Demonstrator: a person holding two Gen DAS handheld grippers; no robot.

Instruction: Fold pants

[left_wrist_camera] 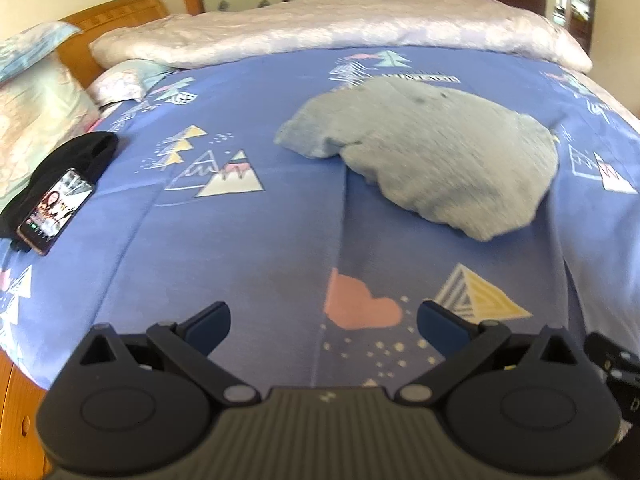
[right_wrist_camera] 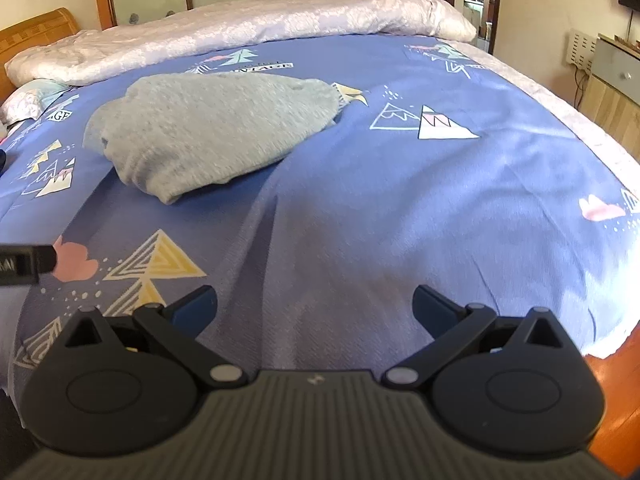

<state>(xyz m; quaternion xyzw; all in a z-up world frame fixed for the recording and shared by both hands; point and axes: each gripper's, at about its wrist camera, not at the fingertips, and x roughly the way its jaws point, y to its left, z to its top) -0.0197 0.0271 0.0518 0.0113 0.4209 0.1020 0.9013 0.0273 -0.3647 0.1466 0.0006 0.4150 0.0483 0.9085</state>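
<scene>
Left tongs [left_wrist_camera: 324, 322] and right tongs [right_wrist_camera: 315, 304] gape wide, holding nothing, low in frame; the folded grey pants [left_wrist_camera: 432, 152] lie mid-bed [left_wrist_camera: 248, 248], upper right in the left view, upper left in the right view [right_wrist_camera: 208, 132].

The folded grey fleece pants [left_wrist_camera: 424, 152] lie on the blue patterned bed cover [left_wrist_camera: 248, 240]; the smartphone [left_wrist_camera: 56, 212] lies far left of them, the rolled pale quilt [left_wrist_camera: 320, 28] behind.

The right tool [right_wrist_camera: 314, 304] hangs over the bed [right_wrist_camera: 400, 168] with its jaws spread wide and nothing between them. The grey pants [right_wrist_camera: 208, 132] lie folded in a bundle on the blue patterned cover, well ahead and to the left. A pale quilt [right_wrist_camera: 240, 28] lies along the far side.
</scene>
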